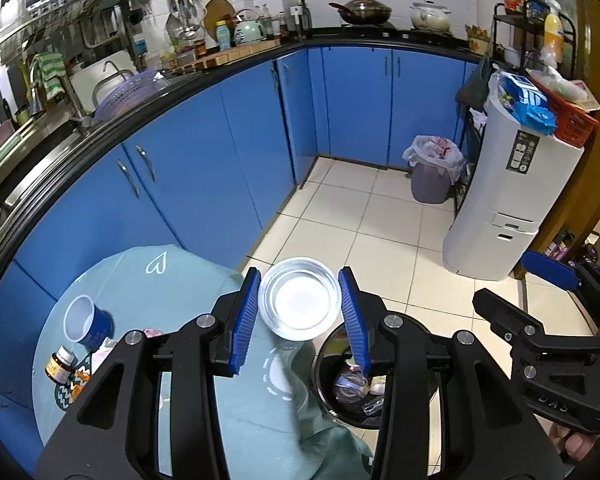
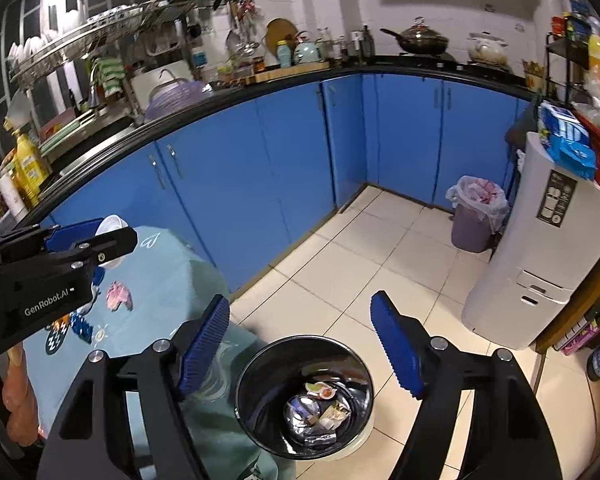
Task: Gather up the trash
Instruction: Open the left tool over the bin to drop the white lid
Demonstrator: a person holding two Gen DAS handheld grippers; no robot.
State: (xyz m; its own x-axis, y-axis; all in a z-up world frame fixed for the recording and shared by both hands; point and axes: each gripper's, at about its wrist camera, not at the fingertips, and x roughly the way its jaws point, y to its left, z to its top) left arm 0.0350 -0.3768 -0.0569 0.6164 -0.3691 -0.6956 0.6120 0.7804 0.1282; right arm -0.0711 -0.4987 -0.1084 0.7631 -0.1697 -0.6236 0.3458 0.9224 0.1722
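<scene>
- The left gripper (image 1: 300, 312) is clamped on a clear round plastic dish with a white base (image 1: 299, 303); both blue ribbed pads touch its rim, one on each side.
- The dish is held in the air past the edge of the round counter covered with a pale teal cloth (image 1: 140, 280), above the tiled floor (image 1: 380, 216) and just beyond the black round waste bin (image 2: 305, 396).
- The right gripper (image 2: 300, 340) stands wide open with nothing between its blue pads; it hangs directly over the mouth of the black bin.
- Inside the bin lie crumpled silver and coloured wrappers (image 2: 314, 412), well below the open pads.
- In the left wrist view the bin (image 1: 340, 400) shows just under the left gripper's right-hand pad, beside the counter's edge.
- On the counter sit a blue paper cup with a white inside (image 1: 87, 322), tilted, a small brown bottle with a white cap (image 1: 60, 366) near it, and a crumpled pink scrap (image 2: 119, 295) well apart from both grippers.
- A lined grey bin with a white bag (image 1: 434, 174) stands at the far corner by the blue cabinets (image 1: 204, 160).
</scene>
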